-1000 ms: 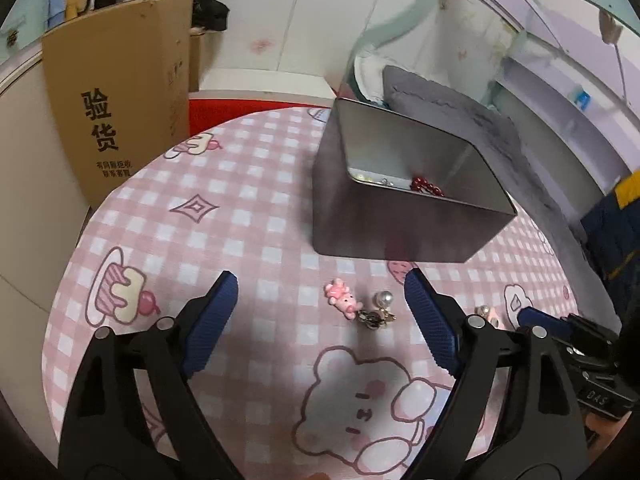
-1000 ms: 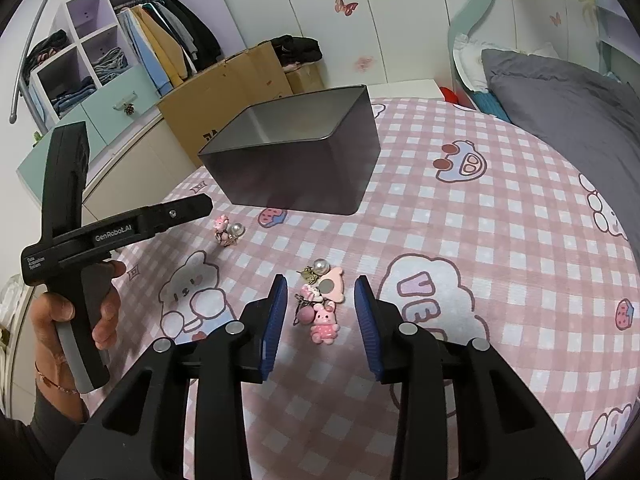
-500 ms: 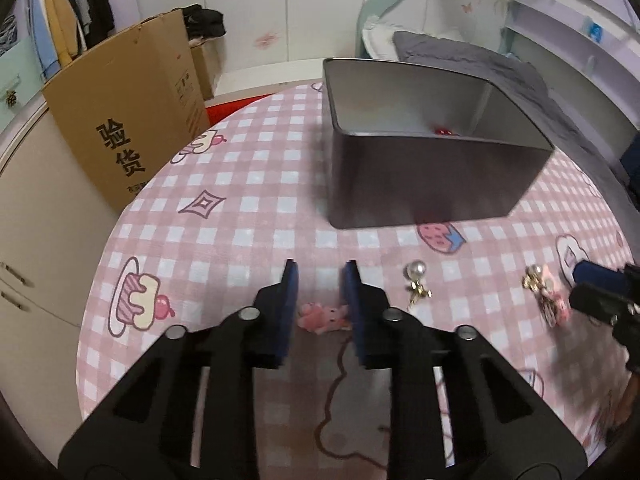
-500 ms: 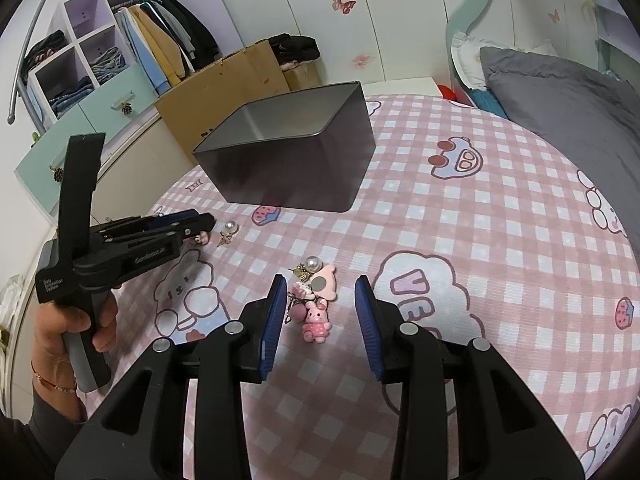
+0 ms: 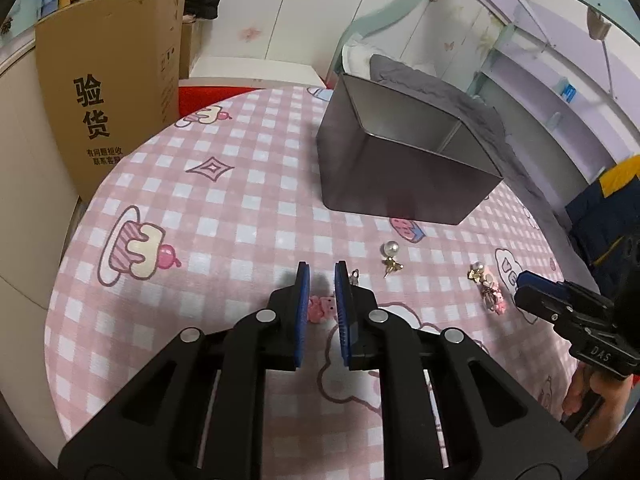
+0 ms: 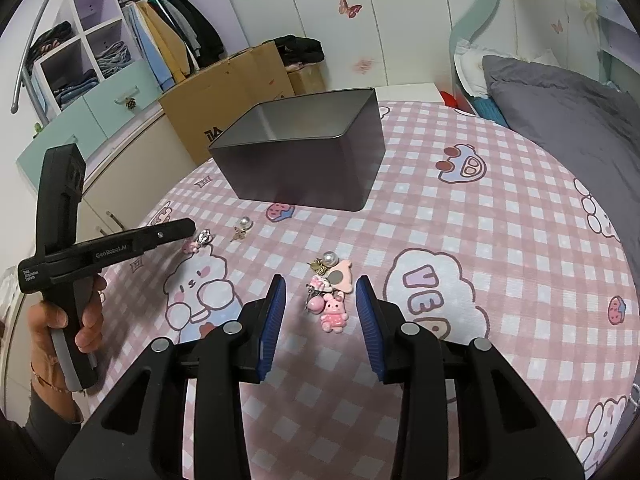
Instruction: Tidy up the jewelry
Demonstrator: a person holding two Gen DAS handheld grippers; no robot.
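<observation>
The left gripper (image 5: 321,276) points down at the pink checked surface (image 5: 248,208). Its blue fingers (image 5: 301,312) have just been closing and now stand close together with a narrow gap, and a small pink bear charm (image 5: 320,307) lies between them. From the right wrist view the charm (image 6: 189,246) sits at the tips with a silvery clasp just beside it; whether the pads actually press on it I cannot tell. A hand (image 6: 68,320) grips the left gripper's handle.

A pearl earring (image 5: 391,254) lies just right of the left gripper, in front of the grey tin (image 5: 404,168), which stands open-topped on the surface. Only bare walls show inside it.

The right gripper (image 6: 320,300) hovers over a cluster of trinkets (image 6: 330,296): a pearl, gold bits, a pink heart-shaped piece and a pink bear. Its fingers (image 6: 276,316) are partly open, one on either side of the cluster and clear of it, holding nothing.

A cardboard box (image 5: 108,80) stands beyond the surface's edge, and a grey pillow (image 6: 560,120) lies on the bed to the right.
</observation>
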